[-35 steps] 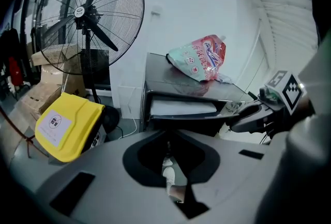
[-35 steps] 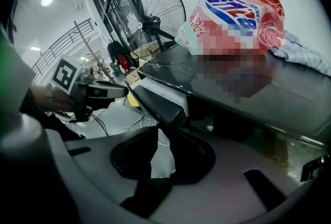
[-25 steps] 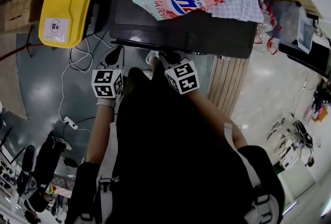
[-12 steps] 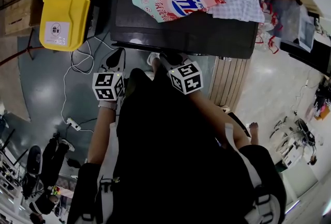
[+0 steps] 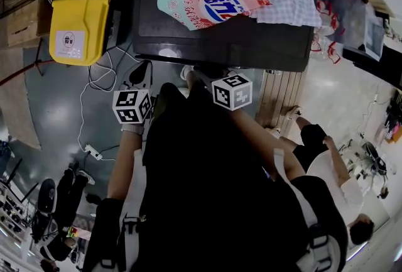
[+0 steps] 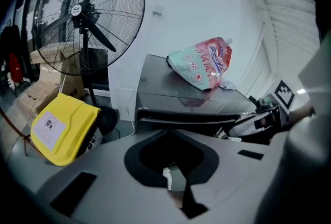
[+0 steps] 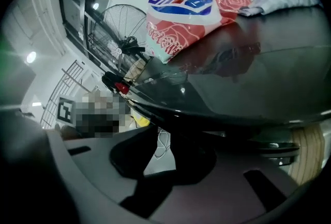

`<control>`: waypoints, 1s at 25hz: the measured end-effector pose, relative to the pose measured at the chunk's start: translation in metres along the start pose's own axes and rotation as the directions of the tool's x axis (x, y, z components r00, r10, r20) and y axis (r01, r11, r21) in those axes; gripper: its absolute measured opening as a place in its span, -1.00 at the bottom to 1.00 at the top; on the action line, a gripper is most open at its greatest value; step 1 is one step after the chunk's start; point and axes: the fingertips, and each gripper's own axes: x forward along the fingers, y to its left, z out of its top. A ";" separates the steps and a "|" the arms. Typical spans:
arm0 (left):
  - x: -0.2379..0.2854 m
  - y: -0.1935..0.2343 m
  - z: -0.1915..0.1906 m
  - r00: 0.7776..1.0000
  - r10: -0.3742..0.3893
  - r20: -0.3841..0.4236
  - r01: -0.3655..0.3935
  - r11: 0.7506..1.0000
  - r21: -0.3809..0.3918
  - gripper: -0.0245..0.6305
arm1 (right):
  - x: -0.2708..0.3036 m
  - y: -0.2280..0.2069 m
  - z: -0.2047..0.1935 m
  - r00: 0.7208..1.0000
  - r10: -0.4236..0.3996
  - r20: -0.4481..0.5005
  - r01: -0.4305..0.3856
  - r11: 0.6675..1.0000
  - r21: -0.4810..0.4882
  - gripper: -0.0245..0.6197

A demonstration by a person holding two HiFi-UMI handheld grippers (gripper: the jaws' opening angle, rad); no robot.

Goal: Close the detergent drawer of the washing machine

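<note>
Black glossy washing machine sits upper centre of frame. Its detergent drawer cannot be told apart on the dark front. The right hand-held gripper hangs close under the front top edge, jaws apart, just been opening, nothing between. The left hand-held gripper is lower left, jaws together, empty.

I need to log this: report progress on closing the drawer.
Done, apparently: no drawer juts from the front of the washing machine. In hand: the right gripper, at that front, has just been opening its jaws, nothing between them. Left: only backing away.
</note>
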 end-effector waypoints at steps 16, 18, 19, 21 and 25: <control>0.014 0.004 0.009 1.000 0.008 -0.017 -0.009 1.000 -0.021 -0.89 | 0.008 -0.011 0.001 0.999 0.026 0.029 -0.032 0.976 0.213 -0.87; 0.013 0.004 0.009 1.000 -0.002 -0.008 0.002 1.000 -0.020 -0.89 | 0.007 -0.010 0.002 0.999 0.021 0.039 -0.029 0.978 0.206 -0.87; 0.013 0.004 0.009 1.000 -0.010 -0.003 0.010 1.000 -0.021 -0.89 | 0.007 -0.009 0.002 0.999 0.017 0.044 -0.026 0.979 0.201 -0.87; 0.013 0.004 0.009 1.000 -0.023 0.005 0.023 0.999 -0.025 -0.89 | 0.006 -0.008 0.003 0.999 0.012 0.053 -0.021 0.981 0.191 -0.87; 0.006 -0.002 0.014 0.999 -0.027 0.037 0.028 0.999 -0.030 -0.89 | 0.005 0.002 0.000 0.999 0.024 0.042 -0.031 0.986 0.162 -0.87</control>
